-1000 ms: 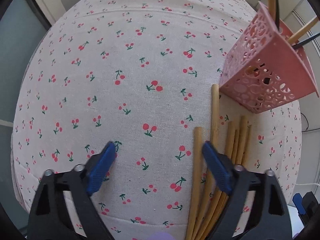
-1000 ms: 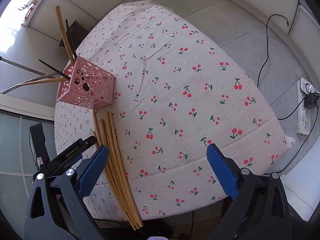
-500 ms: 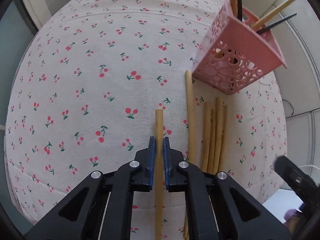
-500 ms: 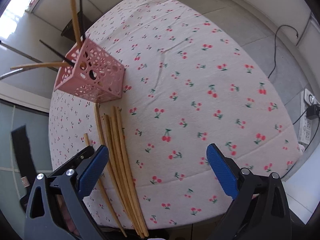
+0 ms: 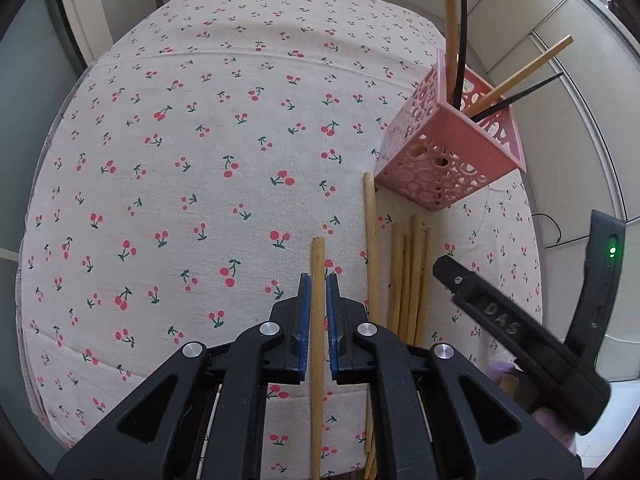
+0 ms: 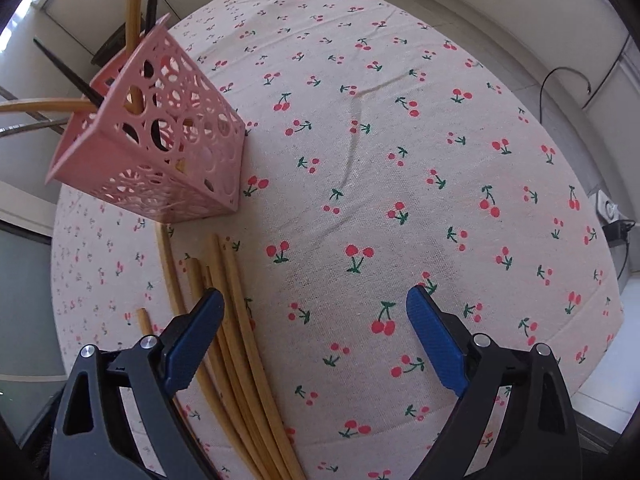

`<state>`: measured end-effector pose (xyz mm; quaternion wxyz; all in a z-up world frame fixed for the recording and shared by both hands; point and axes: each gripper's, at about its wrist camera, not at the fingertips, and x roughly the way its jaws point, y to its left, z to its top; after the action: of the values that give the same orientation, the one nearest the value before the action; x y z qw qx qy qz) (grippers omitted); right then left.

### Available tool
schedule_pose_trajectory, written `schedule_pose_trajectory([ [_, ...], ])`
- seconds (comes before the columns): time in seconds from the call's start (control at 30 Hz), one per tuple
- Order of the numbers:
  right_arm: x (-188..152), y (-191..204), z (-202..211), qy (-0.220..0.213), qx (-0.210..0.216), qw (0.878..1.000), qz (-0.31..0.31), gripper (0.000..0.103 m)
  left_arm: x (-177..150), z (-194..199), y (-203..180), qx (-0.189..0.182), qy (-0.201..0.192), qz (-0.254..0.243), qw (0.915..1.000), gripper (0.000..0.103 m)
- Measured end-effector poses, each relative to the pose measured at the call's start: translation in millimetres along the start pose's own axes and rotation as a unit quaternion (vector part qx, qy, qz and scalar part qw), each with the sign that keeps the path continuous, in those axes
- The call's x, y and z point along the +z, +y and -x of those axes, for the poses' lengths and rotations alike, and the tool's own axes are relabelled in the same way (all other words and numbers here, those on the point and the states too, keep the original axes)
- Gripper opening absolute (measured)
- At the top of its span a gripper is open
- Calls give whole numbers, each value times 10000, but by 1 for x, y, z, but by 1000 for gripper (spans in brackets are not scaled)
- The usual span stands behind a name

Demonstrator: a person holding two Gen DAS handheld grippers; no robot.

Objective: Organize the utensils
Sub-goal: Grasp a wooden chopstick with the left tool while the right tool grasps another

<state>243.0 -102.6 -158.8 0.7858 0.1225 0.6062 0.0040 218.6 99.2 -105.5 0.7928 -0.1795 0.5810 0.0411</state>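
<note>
My left gripper (image 5: 316, 294) is shut on a wooden chopstick (image 5: 317, 264) that points away along the cloth. Several more wooden chopsticks (image 5: 406, 276) lie just right of it, below a pink perforated holder (image 5: 444, 160) that has wooden and black chopsticks standing in it. In the right wrist view the holder (image 6: 160, 152) is at the upper left and the loose chopsticks (image 6: 236, 320) run under my left finger. My right gripper (image 6: 316, 320) is open and empty above the cloth, and it shows at the right of the left wrist view (image 5: 516, 332).
The round table wears a cherry-print cloth (image 6: 400, 140) with a crease near its middle. Its front edge drops off close below both grippers. A power strip and cables (image 6: 612, 212) lie on the floor to the right.
My left gripper closed on one wooden chopstick a second ago and still holds it. My right gripper has moved down and in toward the loose chopsticks and holder, staying open.
</note>
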Motion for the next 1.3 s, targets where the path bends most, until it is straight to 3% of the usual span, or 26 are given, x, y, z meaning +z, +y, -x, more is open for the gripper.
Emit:
schedule_pose_trajectory([
  [0.2,-2,17,-6,-193,-535,9976,404,89,2,6,12,-20,0,83,10000,8],
  [0.27,-5,26,-8,-300,-714,9950,632,80,2,3,10,8,6,132,9999,8],
  [0.37,-12,40,-4,-472,-718,9910,1027,52,3,0,11,44,34,228,9997,8],
  [0.4,-14,44,-2,-479,-700,9900,1123,37,3,-1,12,56,50,250,9997,9],
  [0.43,-15,47,-1,-472,-650,9888,1257,30,3,-3,12,59,78,256,9996,10],
  [0.63,-13,18,9,-240,-81,9939,1069,8,1,-22,11,-38,385,387,9985,17],
  [0.8,-9,-12,14,-155,103,9976,660,8,2,-31,4,103,407,390,9984,27],
  [1.03,-5,-37,35,-278,277,9977,559,7,3,-40,-9,261,381,341,9984,41],
  [1.2,3,-47,46,-469,336,9968,547,7,2,-52,-25,649,176,30,9977,40],
  [1.27,3,-54,53,-581,422,9961,506,7,-2,-55,-34,987,80,-166,9949,30],
  [1.3,2,-57,58,-627,475,9957,493,7,-4,-56,-37,1146,19,-275,9930,20],
])
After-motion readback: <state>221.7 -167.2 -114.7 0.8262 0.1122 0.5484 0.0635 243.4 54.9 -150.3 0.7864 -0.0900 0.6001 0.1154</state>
